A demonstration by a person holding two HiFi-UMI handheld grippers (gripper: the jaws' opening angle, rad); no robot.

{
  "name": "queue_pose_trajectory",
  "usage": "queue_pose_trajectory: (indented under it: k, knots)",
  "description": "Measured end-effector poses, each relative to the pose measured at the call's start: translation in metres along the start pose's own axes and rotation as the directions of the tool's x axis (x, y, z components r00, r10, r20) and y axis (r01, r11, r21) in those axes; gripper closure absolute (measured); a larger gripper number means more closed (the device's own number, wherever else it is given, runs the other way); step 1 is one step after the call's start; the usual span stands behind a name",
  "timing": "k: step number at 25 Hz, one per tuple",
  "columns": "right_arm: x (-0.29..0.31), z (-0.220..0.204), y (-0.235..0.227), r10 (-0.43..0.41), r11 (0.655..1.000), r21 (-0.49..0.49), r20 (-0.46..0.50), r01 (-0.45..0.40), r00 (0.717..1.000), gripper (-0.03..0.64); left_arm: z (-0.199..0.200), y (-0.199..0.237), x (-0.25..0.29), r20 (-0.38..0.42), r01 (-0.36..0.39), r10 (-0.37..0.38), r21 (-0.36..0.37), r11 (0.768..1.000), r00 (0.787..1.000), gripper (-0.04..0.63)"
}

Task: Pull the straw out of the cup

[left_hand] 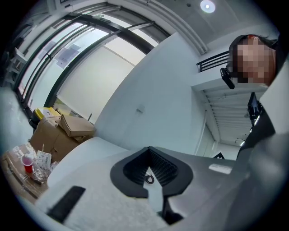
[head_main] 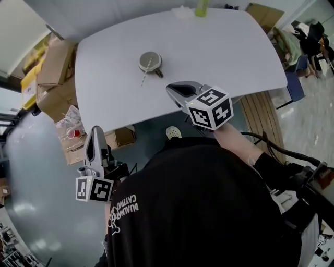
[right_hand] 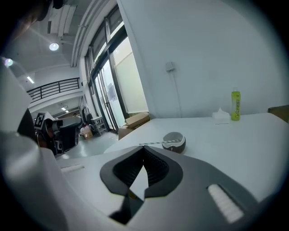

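Note:
A low grey cup stands on the white table, left of its middle. A striped straw leans out of the cup toward the near left. My right gripper hangs over the table's near edge, a little right of the cup, its jaws shut and empty. Along its jaws I see the cup ahead, the straw sticking out to the left. My left gripper is off the table at the left, over the floor, jaws together with nothing held. The left gripper faces a white wall.
Cardboard boxes and a bag of plastic cups crowd the floor left of the table. A green bottle and a tissue pack stand at the table's far edge. A wooden bench lies at the right.

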State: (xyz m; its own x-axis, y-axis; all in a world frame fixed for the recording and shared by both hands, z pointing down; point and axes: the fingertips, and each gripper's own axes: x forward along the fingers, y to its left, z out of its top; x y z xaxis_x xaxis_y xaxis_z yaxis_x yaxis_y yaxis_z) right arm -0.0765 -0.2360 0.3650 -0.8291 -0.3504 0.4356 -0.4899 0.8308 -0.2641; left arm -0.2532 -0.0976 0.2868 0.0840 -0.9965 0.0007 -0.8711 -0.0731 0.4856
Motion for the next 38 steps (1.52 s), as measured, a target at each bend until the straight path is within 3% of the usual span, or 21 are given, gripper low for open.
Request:
queue_pose_trajectory:
  k: [5, 13, 18, 23, 27, 31, 34, 38]
  knots:
    - [0.04, 0.014, -0.036, 0.053, 0.999, -0.008, -0.029, -0.053, 0.998, 0.607, -0.012, 0.016, 0.042, -0.032, -0.04, 0.04, 0.008, 0.999, 0.999, 0.591]
    - [0.097, 0.022, -0.075, 0.115, 0.993, -0.005, -0.094, -0.116, 0.989, 0.607, -0.03, 0.052, 0.088, -0.077, -0.129, 0.126, -0.038, 0.991, 0.989, 0.591]
    - [0.12, 0.016, -0.081, 0.214, 0.975, -0.038, -0.105, -0.219, 0.971, 0.607, -0.036, 0.067, 0.105, -0.082, -0.181, 0.174, -0.082, 0.98, 0.981, 0.591]
    - [0.137, 0.012, -0.082, 0.286, 0.938, -0.163, -0.133, -0.305, 0.949, 0.607, -0.042, 0.087, 0.121, -0.083, -0.229, 0.228, 0.005, 0.973, 0.97, 0.591]
    - [0.142, 0.018, -0.073, 0.358, 0.888, -0.264, -0.115, -0.376, 0.927, 0.607, -0.047, 0.098, 0.122, -0.079, -0.28, 0.282, 0.036, 0.959, 0.956, 0.591]
    - [0.141, 0.025, -0.055, 0.453, 0.819, -0.334, -0.121, -0.466, 0.883, 0.607, -0.053, 0.101, 0.112, -0.093, -0.317, 0.319, 0.03, 0.948, 0.943, 0.591]
    - [0.139, 0.022, -0.04, 0.524, 0.713, -0.439, -0.183, -0.546, 0.832, 0.606, -0.055, 0.107, 0.105, -0.091, -0.343, 0.344, 0.023, 0.939, 0.935, 0.591]
    - [0.136, 0.01, -0.029, 0.55, 0.574, -0.528, -0.318, -0.626, 0.772, 0.544, -0.057, 0.109, 0.101, -0.091, -0.36, 0.361, 0.029, 0.933, 0.928, 0.591]
